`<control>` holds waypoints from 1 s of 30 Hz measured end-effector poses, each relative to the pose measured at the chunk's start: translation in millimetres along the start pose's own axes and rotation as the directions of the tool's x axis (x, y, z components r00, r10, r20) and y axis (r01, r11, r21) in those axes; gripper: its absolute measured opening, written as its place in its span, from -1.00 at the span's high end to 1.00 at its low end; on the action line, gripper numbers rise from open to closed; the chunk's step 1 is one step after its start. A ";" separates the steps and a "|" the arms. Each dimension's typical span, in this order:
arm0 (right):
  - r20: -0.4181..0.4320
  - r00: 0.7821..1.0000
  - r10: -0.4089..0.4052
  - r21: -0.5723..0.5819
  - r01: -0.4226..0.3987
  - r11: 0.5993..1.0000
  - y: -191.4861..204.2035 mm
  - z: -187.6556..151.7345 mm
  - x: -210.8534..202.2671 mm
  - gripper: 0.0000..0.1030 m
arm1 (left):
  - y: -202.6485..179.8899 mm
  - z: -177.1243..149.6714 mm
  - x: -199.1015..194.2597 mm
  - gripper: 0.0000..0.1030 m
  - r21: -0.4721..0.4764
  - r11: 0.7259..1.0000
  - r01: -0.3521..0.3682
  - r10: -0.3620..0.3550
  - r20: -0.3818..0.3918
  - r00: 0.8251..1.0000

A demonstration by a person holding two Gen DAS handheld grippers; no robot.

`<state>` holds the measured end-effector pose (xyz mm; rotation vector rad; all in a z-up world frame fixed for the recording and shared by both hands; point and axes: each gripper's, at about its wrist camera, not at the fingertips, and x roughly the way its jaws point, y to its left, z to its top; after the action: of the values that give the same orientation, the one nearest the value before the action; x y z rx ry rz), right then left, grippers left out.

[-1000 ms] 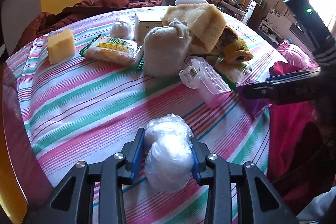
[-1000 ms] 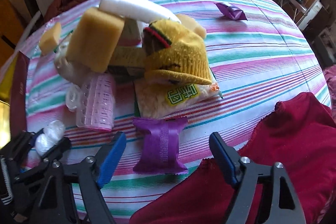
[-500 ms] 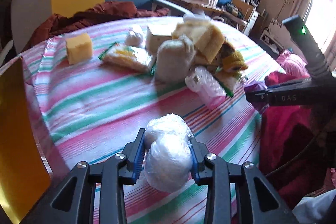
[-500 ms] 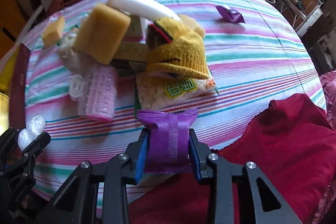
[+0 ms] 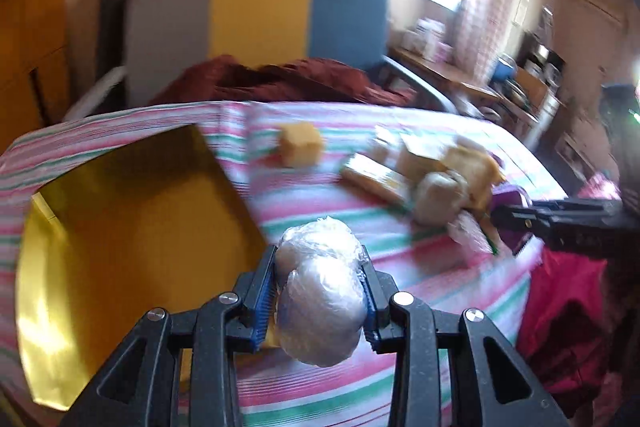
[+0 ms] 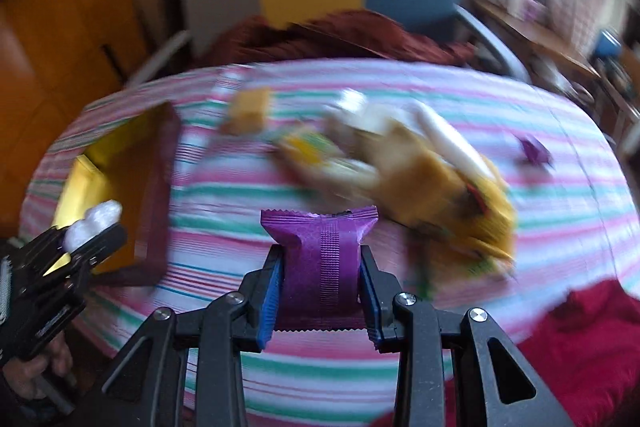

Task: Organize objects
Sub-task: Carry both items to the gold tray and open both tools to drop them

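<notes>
My left gripper (image 5: 318,291) is shut on a clear plastic bag of white balls (image 5: 320,291) and holds it above the table, beside the gold-lined open box (image 5: 120,227). The bag also shows in the right wrist view (image 6: 94,223) above the box (image 6: 116,187). My right gripper (image 6: 320,291) is shut on a purple snack packet (image 6: 320,259), lifted over the striped tablecloth (image 6: 400,91). The packet shows in the left wrist view (image 5: 510,201) at the right.
A pile of items (image 5: 440,179) lies mid-table: yellow sponge blocks (image 5: 300,145), a green-yellow packet, a yellow knit hat (image 6: 480,219), a white tube. A second purple packet (image 6: 534,151) lies far right. A red cloth (image 6: 580,347) covers the near right edge. A chair (image 5: 256,19) stands behind.
Both grippers swung left with their loads. The gold box has come into view under the left gripper. The right gripper shut on the purple packet and lifted it.
</notes>
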<state>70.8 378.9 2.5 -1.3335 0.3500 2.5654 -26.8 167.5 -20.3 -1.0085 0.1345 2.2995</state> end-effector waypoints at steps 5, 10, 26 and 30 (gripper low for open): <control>0.017 0.993 0.114 -0.125 -0.111 0.986 68.0 19.6 12.9 0.31 | 44.4 -5.6 -18.2 0.30 -0.077 0.990 -0.115 0.118 0.029 0.993; 0.002 0.982 0.186 -0.216 -0.182 0.959 125.3 27.8 30.7 0.31 | 85.4 -16.1 -27.3 0.30 -0.153 0.965 -0.211 0.217 0.024 0.976; -0.075 0.964 0.256 -0.326 -0.267 0.907 216.0 24.6 71.5 0.30 | 164.4 -47.4 -41.3 0.20 -0.276 0.888 -0.368 0.375 -0.029 0.927; -0.077 0.962 0.262 -0.320 -0.273 0.907 222.7 24.1 79.8 0.02 | 167.5 -49.0 -44.8 0.08 -0.302 0.882 -0.362 0.371 -0.029 0.928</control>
<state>-61.2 183.2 -26.5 -1.5328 0.1184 2.9349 -68.9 -5.4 -48.2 -1.1828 -0.0488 2.7421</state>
